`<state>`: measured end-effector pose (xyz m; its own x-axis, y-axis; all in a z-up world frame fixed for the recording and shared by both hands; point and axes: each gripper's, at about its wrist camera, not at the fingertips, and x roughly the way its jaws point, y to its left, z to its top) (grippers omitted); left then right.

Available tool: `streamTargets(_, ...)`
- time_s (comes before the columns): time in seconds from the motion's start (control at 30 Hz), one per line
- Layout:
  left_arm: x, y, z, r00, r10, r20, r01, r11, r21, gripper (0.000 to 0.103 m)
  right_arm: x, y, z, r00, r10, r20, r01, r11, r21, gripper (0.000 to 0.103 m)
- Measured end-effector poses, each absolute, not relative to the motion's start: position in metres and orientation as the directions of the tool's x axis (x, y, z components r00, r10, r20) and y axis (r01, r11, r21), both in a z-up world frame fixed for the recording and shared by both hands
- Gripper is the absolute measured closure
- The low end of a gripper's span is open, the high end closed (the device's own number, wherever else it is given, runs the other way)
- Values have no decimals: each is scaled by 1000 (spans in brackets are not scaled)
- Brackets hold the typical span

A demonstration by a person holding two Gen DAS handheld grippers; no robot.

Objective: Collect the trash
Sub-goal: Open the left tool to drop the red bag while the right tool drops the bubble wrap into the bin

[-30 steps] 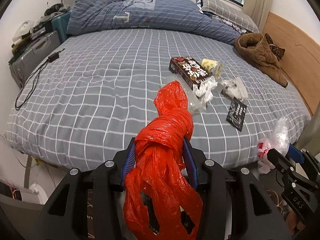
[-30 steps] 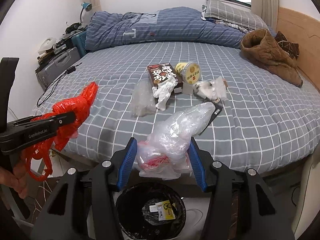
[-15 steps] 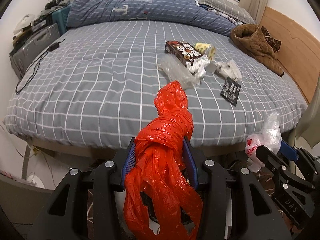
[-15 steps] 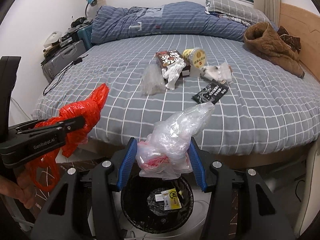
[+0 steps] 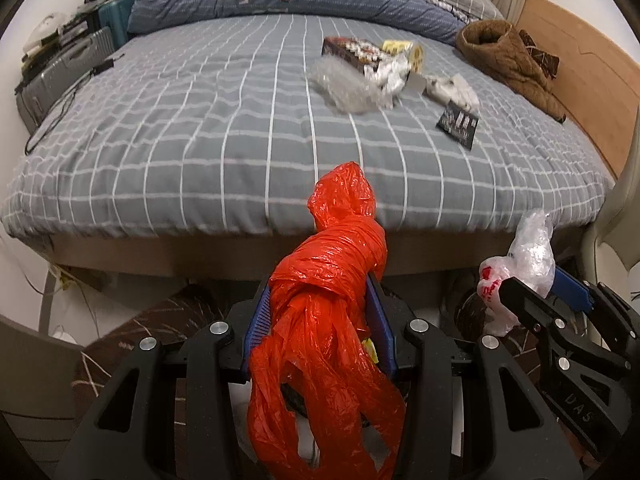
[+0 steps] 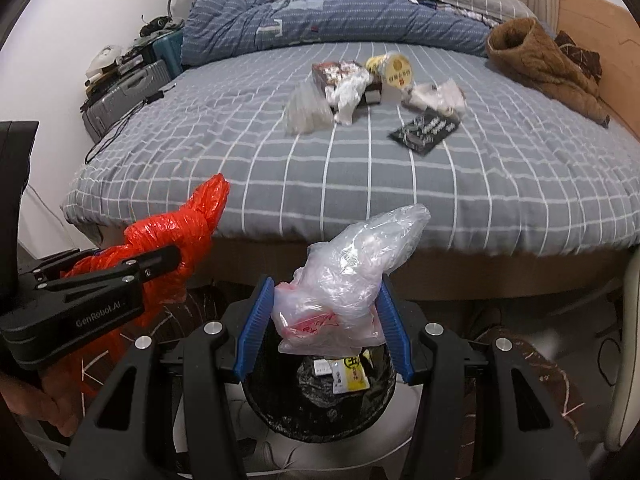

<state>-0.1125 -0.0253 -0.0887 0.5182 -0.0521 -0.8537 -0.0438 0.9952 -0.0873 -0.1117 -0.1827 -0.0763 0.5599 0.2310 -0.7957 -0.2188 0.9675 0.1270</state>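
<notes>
A knotted red plastic bag (image 5: 328, 280) is pinched in the left gripper (image 5: 318, 320). The right gripper (image 6: 324, 312) clamps a clear plastic bag (image 6: 348, 280) directly above the black-lined trash bin (image 6: 320, 408). More litter lies on the far bed (image 6: 360, 168).

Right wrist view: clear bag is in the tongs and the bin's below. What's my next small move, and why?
Probably open the right tongs and let go. The clear plastic bag hangs clamped directly above the black trash bin, whose open mouth shows beneath it, so it should fall in. The left tongs, shut on the red plastic bag, sit off to the side and should go next.
</notes>
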Motion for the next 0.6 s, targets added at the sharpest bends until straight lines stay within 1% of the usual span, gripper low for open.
streamTargets(0.6,-115,-20,-174,408,-49,-912,-77,993,-88,59,-109,-185,-152,454,189,-870,-178,977,120,52)
